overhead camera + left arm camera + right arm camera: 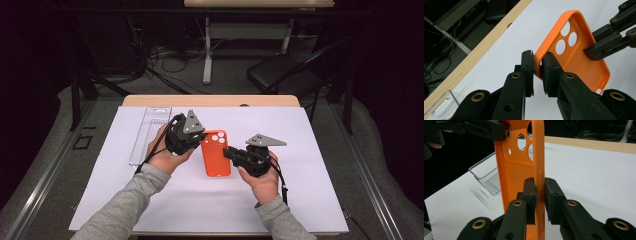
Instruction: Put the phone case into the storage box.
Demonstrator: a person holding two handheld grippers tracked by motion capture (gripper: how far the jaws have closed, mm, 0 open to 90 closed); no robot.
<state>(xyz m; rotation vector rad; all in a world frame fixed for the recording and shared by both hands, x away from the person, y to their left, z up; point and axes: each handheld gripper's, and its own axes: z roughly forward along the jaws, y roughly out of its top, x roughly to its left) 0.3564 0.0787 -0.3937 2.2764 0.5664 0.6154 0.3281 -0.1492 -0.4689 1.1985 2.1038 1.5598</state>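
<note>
The orange phone case [215,152], at the middle of the high view above the white sheet [300,200], looks light, thin-walled and bendy, so its rims are the sensible places to pinch. The left gripper [537,65] clamps the rim by the camera holes; the right gripper [540,187] straddles the opposite side wall, jaws narrow and barely pressing. Both forearms reach in from the bottom edge, hands level.

High view looks down the table; both gripper views, close up, share the orange case [576,57].
</note>
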